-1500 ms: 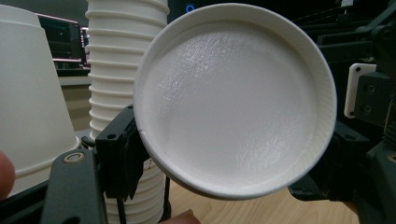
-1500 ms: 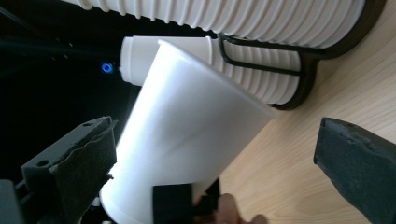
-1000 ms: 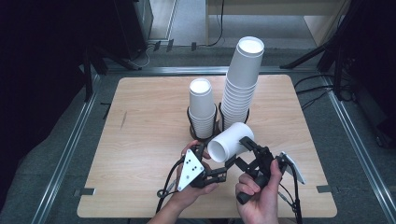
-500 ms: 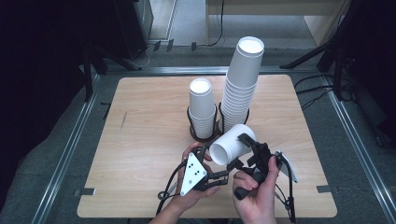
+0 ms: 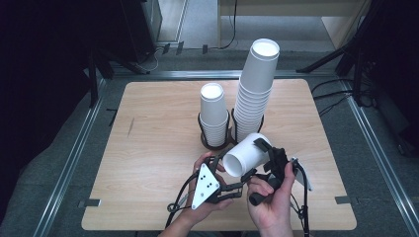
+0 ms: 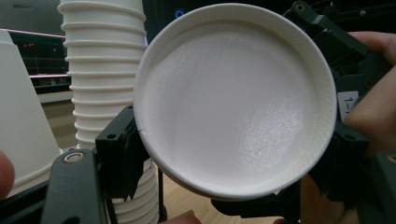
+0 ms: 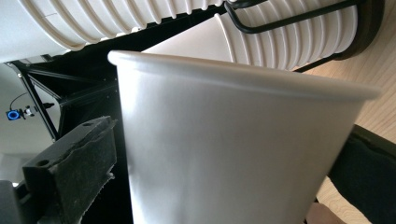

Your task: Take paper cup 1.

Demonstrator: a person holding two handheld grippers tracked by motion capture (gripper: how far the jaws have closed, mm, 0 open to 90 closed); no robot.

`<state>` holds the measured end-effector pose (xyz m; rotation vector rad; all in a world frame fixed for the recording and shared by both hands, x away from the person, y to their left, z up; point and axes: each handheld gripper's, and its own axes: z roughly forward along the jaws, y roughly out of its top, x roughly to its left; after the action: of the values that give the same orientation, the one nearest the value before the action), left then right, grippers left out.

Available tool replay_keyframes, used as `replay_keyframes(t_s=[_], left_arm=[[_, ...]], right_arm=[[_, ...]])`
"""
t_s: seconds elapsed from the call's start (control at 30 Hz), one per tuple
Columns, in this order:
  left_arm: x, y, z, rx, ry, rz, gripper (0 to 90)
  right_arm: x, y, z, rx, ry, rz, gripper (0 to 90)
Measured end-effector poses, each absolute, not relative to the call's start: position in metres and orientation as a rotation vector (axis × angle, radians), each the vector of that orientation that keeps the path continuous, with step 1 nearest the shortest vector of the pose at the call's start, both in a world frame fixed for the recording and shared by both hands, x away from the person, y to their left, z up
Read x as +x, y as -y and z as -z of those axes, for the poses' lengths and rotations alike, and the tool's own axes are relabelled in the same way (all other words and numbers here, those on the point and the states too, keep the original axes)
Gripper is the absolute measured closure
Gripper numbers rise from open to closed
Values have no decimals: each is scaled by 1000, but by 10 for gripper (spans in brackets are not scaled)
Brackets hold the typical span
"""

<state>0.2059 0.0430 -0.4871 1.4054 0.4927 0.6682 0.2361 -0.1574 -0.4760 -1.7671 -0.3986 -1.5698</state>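
A single white paper cup lies on its side in the air above the table's front half, just in front of the two stacks. My right gripper is shut on it, one jaw on each side of its wall, with the lip pointing away towards the stacks. The cup's round base faces my left gripper. That gripper is shut, and one black jaw rests against the lower left edge of the base. Its other jaw is hidden behind the cup.
A short stack of upturned white cups and a tall one stand side by side in black wire holders at the middle of the wooden table. Cables trail from both grippers over the front edge.
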Motion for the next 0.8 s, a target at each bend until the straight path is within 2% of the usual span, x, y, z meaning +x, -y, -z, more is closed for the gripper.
replay_keyframes(t_s=[0.1,0.17,0.53,0.67,0.8], left_arm=[[205,-43,487,1403,-487,-675,240],[206,-44,487,1399,-486,-682,240],[203,-45,485,1438,-508,-726,203],[203,-46,480,1475,-547,-722,111],[207,-50,478,1483,-572,-690,69]], right_arm=[[236,157,476,-1759,386,1568,21],[236,156,477,-1767,375,1559,92],[235,154,484,-1736,364,1593,139],[238,155,481,-1736,377,1649,143],[241,161,477,-1759,397,1702,145]])
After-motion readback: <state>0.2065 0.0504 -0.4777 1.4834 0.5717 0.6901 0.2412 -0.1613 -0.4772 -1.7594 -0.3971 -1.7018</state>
